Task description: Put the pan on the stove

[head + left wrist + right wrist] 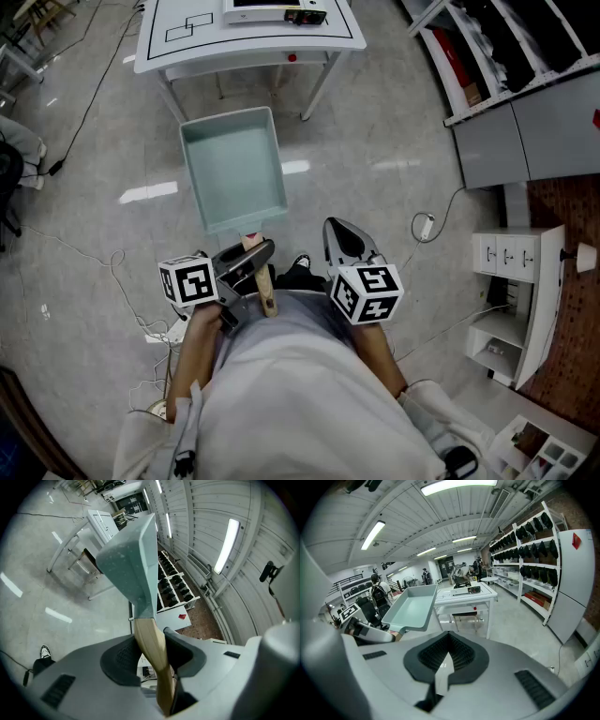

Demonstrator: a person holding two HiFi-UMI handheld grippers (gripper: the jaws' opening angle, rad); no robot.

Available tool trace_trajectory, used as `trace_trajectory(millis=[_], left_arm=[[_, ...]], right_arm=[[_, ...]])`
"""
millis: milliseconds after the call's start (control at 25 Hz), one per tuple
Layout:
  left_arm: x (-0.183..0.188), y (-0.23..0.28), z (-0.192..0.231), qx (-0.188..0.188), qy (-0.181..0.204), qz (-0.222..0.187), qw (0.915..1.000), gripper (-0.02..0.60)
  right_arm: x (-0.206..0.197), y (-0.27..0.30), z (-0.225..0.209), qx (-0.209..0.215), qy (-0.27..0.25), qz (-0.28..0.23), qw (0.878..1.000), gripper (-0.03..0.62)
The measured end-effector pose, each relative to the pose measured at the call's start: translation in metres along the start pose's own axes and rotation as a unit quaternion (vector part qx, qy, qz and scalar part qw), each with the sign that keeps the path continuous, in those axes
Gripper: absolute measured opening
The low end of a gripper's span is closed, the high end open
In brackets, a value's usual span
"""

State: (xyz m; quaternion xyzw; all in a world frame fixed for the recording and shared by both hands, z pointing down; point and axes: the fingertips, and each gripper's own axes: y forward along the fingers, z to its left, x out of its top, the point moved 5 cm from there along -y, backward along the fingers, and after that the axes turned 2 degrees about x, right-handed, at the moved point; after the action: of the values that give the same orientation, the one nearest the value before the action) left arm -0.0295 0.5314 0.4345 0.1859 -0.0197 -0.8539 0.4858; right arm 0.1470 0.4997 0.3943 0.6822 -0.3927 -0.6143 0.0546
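one pale green pan (pixel 234 169) hung over the floor straight ahead of the left tongs (pixel 246 262), which were clamped on its wooden handle (pixel 152 644). the right tongs (pixel 342 239), just to the right of the left ones, were pressed together on nothing. well beyond both tongs stood the white tabletop (pixel 187 52) carrying the stove (pixel 277 11).

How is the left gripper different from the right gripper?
The left gripper clamps the wooden handle of the blue-green pan; the right gripper holds nothing. The left gripper's jaws stand apart around that handle; the right gripper's jaws are closed together. Both are grey with dark pads, and each carries a cube with square markers.
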Motion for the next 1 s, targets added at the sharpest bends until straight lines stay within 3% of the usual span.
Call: trace_trajectory(millis=[600, 1000], left_arm=[[0.013, 0.002, -0.006, -0.007, 0.009, 0.002, 0.9999, 0.149], [0.044, 0.024, -0.004, 0.0, 0.02, -0.004, 0.9998, 0.149]], right_arm=[[0.011, 0.002, 0.002, -0.006, 0.013, -0.025, 1.0, 0.009], [0.026, 0.026, -0.02, 0.019, 0.031, -0.024, 0.999, 0.009]])
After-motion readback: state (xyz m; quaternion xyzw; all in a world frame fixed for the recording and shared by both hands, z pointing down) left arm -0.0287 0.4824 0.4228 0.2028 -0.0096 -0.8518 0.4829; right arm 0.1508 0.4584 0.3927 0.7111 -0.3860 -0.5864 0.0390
